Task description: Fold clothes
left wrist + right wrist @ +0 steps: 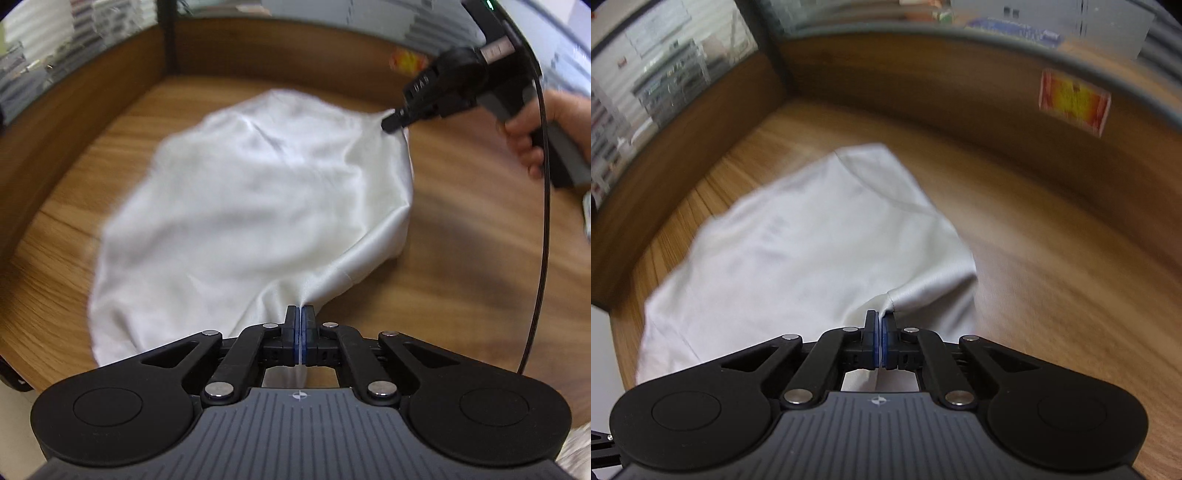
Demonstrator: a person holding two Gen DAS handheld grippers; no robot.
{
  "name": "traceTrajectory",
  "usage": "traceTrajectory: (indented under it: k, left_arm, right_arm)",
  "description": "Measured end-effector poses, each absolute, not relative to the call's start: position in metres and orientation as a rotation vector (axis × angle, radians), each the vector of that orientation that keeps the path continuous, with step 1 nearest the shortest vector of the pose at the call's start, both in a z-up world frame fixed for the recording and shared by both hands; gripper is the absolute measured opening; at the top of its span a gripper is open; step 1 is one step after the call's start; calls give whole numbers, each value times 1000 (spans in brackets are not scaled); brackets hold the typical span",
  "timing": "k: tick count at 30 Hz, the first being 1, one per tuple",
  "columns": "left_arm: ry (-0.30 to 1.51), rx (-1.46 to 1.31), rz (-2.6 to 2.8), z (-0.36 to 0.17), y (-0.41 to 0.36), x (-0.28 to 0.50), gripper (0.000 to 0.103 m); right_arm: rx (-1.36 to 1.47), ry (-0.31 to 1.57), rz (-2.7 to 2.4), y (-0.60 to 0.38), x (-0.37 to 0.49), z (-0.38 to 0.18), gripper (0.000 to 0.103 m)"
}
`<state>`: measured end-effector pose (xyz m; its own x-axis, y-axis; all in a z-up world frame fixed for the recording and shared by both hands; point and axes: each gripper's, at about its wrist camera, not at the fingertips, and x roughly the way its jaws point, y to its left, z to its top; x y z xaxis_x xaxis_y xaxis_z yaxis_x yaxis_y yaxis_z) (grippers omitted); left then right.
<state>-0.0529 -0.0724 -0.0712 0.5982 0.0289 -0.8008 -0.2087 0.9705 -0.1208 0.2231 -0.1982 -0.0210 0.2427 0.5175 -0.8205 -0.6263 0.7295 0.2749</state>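
A white garment (258, 192) lies spread on the wooden table (461, 266). My left gripper (300, 308) is shut on its near edge, and the cloth rises in taut folds to the pads. In the left wrist view my right gripper (393, 122) pinches the garment's far right corner, held by a person's hand (532, 133). In the right wrist view the same white garment (812, 243) stretches away to the left, and my right gripper (881, 314) is shut on a bunched hem corner lifted off the table (1052, 277).
A low wooden wall (923, 74) runs round the back and left of the table. A red and yellow sticker (1075, 103) is on that wall at the right. A black cable (545, 221) hangs from the right gripper. Shelves show behind glass beyond the wall.
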Motion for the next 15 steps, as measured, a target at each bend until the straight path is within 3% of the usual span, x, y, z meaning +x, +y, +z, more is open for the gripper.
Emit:
traceTrajectory:
  k: [15]
  left_arm:
    - [761,-245,404,-18,67,-62,1]
  right_arm:
    - [-126,891,880,-33,241,58,1]
